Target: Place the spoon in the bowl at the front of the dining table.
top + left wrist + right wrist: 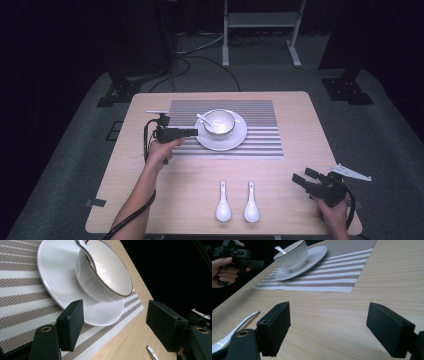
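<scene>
Inside bowl (219, 123): one spoon (204, 119); bowl rests on saucer (235, 140).

Dark studio-like lab: black curtains (60, 45), floor cables (200, 62), equipment stand (260, 30), grey carpet (380, 115).

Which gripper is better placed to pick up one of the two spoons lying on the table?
Probably the right gripper: it is open beside the spoons, while the left gripper is at the plate.

The wooden table (175, 192) carries a striped placemat (260, 135) and two white spoons (223, 202).
</scene>
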Motion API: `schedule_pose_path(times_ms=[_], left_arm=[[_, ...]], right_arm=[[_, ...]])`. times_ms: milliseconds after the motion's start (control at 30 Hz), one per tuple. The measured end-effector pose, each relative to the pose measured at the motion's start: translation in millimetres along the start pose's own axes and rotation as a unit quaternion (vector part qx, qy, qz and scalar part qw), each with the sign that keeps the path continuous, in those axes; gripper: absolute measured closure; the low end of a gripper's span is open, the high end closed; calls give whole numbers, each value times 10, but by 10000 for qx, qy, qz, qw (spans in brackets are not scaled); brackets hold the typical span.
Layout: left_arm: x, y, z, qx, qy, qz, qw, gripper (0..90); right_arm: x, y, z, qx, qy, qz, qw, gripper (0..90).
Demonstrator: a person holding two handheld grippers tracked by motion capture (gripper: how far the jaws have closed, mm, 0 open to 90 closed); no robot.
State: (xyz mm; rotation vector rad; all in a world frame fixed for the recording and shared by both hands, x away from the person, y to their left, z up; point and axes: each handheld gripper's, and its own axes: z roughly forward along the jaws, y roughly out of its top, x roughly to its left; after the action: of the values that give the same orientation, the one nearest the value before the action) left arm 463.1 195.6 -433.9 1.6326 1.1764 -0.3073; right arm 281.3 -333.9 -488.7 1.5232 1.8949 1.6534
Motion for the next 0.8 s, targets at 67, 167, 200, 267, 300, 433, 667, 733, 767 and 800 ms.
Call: schedule_pose_path(times_ms=[67, 167, 200, 267, 300, 433, 667, 733, 767, 800], left_arm=[[20, -33, -34, -9, 19, -25, 10000, 286], [35, -64, -66, 7, 42, -10, 10000, 278], [37, -98, -95, 11, 51, 13, 10000, 273], [34, -128, -113, 19, 65, 15, 10000, 260], [35, -149, -123, 41, 87, 26, 10000, 249], [27, -220, -155, 67, 100, 42, 9999, 226], [24, -322, -186, 118, 131, 65, 9998, 188], [30, -351, -198, 145, 155, 95, 9997, 188], [32, -364, -205, 144, 147, 95, 9997, 188], [32, -375, -213, 150, 137, 103, 9997, 188]], right_arm=[[0, 0, 0, -2, -4, -4, 10000, 183], [0, 0, 1, 2, -5, 1, 10000, 183], [2, 0, 1, 2, -9, -4, 10000, 184], [2, 0, 2, 5, -16, -8, 10000, 183], [2, 0, 1, 6, -19, -8, 10000, 183], [2, 0, 2, 7, -32, -9, 10000, 183], [5, -1, 2, 8, -51, -13, 10000, 183], [5, -1, 2, 7, -52, -12, 10000, 183], [5, -1, 2, 9, -52, -12, 10000, 183], [6, -1, 2, 13, -51, -17, 10000, 183]])
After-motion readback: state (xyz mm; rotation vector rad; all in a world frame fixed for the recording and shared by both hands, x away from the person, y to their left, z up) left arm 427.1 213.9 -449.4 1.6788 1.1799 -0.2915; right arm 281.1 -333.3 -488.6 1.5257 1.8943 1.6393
